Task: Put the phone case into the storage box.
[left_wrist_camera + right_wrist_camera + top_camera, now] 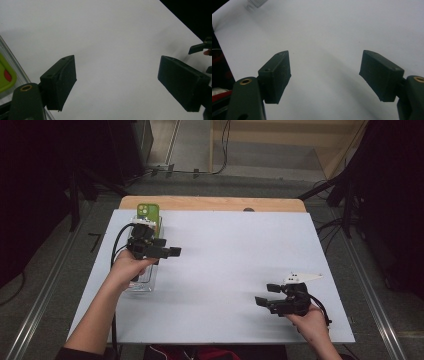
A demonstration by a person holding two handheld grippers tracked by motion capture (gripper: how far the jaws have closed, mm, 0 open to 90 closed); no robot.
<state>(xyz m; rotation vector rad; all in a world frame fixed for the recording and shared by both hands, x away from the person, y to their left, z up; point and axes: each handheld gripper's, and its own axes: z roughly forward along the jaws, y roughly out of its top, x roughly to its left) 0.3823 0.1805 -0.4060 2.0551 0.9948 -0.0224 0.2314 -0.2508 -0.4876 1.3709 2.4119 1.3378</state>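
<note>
My left gripper (168, 247) hovers over the left part of the white sheet (225, 250), jaws pointing right, wide open and empty. In the left gripper view, the left gripper (117, 67) has only bare white surface between its jaws. A green phone (148, 211) stands at the far end of a clear plastic holder (141, 284) just under and behind that hand. The phone's green edge (5, 75) lies at the left beside the clear holder's rim (15, 65). My right gripper (266, 294) is near the front right, jaws pointing left, open and empty; the right gripper (325, 62) spans bare sheet.
The white sheet covers a wooden table whose bare edge (210, 202) runs along the back. Dark stands and cables surround the table on the floor. The other gripper (200, 47) appears far right in the left gripper view. The clear holder (257, 3) sits at the top left.
</note>
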